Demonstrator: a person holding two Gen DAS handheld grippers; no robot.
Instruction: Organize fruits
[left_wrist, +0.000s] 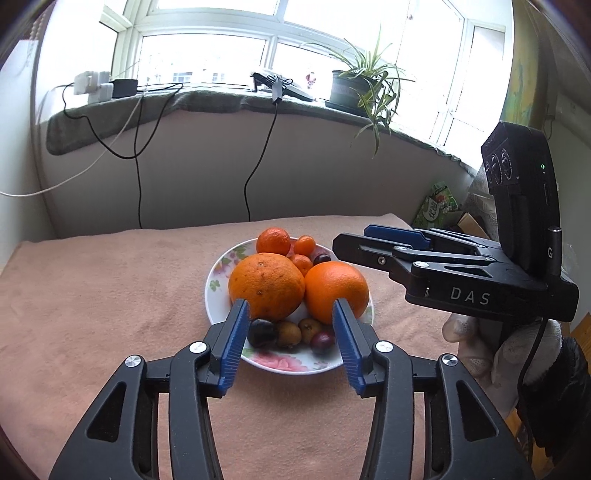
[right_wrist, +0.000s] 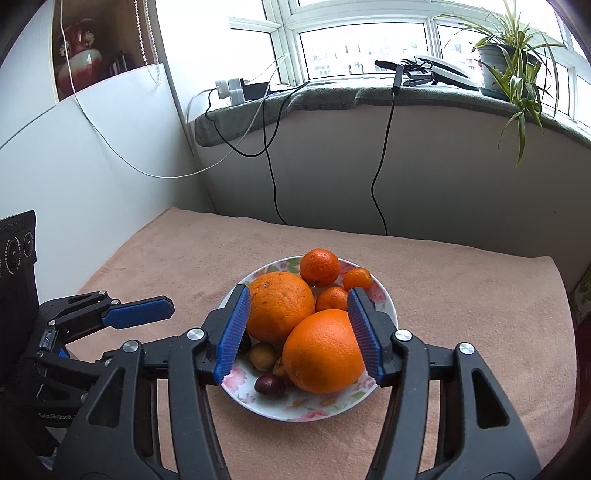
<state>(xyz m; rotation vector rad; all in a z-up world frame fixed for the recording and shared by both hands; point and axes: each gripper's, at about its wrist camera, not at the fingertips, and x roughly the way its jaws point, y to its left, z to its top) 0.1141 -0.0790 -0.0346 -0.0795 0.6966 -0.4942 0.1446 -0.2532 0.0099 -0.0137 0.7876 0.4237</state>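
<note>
Both grippers, left gripper (left_wrist: 290, 345) and right gripper (right_wrist: 299, 336), are hanging apart and empty over the plate (right_wrist: 388, 295); you're needing any fruit left outside it.

Both tools are open with nothing pinched. Left tool (left_wrist: 290, 334) fills the lower middle of its view, pointing downward. Right tool (right_wrist: 299, 334) does likewise; a gloved hand (left_wrist: 491, 343) grips it at lower right.
</note>
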